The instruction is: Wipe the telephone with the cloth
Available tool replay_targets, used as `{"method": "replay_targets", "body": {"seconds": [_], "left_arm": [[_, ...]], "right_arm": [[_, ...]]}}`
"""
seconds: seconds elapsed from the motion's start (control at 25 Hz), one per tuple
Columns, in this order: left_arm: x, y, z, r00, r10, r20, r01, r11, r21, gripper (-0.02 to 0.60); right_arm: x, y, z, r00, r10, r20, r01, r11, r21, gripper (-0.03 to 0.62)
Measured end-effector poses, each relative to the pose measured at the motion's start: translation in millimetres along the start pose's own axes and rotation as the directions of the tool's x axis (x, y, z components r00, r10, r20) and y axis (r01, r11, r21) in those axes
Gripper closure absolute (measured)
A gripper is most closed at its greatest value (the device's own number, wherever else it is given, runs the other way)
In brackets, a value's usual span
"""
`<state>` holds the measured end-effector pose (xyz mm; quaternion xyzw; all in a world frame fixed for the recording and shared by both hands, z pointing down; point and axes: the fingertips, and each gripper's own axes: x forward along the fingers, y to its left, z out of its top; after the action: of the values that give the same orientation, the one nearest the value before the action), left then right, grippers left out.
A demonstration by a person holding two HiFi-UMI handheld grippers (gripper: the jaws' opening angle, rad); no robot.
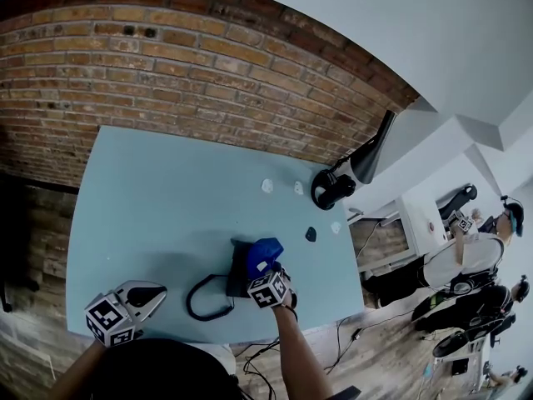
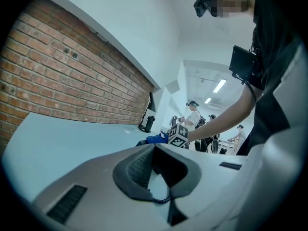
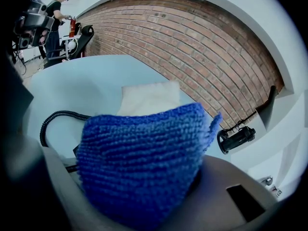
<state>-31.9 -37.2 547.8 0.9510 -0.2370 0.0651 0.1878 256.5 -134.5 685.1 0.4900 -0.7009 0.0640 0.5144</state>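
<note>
Head view – left gripper: off to the left of the work, over the near edge of the table, well apart from the telephone.
Head view – right gripper: sits directly over the telephone, with the blue cloth bunched at its jaw end.
Head view – telephone: dark body right under the right jaws; its coiled cord loops out on the side toward the left gripper.

Left gripper view – jaws: only slightly apart, with a sliver of table showing through the gap and nothing between them.
Left gripper view – ahead of jaws: cloth and the right gripper's marker cube lie far out in front, slightly right.

Right gripper view – jaws: clamped on the cloth, which fills the space between them and spills forward.
Right gripper view – beyond jaws: cord curls to the left and below; a pale flat panel shows just past the cloth, and I cannot tell whether it belongs to the phone.

Progress – done: cloth is picked up and brought onto the telephone.
Progress – left: my read is that wiping is under way or just starting. How much of the surface is covered cannot be told, since the cloth hides the contact.
Progress – left gripper: takes no part for now.
</note>
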Motion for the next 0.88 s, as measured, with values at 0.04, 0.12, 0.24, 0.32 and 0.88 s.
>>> {"method": "replay_targets", "body": {"seconds": [0.04, 0.12, 0.24, 0.32, 0.88], "left_arm": [[-0.4, 0.4, -1.6, 1.0, -0.001, -0.004, 0.001, 1.0, -0.003, 0.558], [-1.0, 1.0, -2.4, 1.0, 0.0, -0.006, 0.0, 1.0, -0.006, 0.558], [-1.9, 2.3, -0.9, 1.0, 0.008, 0.002, -0.008, 1.0, -0.003, 0.558], [-1.9, 2.1, 0.2, 1.0, 0.009, 0.004, -0.009, 1.0, -0.003, 0.558], [-0.9, 2.7, -3.6, 1.0, 0.001, -0.005, -0.001, 1.0, -0.008, 0.558]], "right_arm": [[-0.1, 0.2, 0.2, 1.0, -0.002, 0.002, 0.002, 1.0, 0.003, 0.534], [-0.3, 1.2, 0.1, 1.0, -0.005, 0.003, 0.005, 1.0, 0.008, 0.534], [-1.0, 3.2, -0.8, 1.0, -0.01, 0.005, 0.01, 1.0, 0.019, 0.534], [-1.9, 3.5, -1.1, 1.0, -0.017, 0.009, 0.017, 1.0, 0.025, 0.534], [-6.9, 18.2, -7.3, 0.999, -0.026, 0.025, 0.025, 0.998, 0.052, 0.534]]}}
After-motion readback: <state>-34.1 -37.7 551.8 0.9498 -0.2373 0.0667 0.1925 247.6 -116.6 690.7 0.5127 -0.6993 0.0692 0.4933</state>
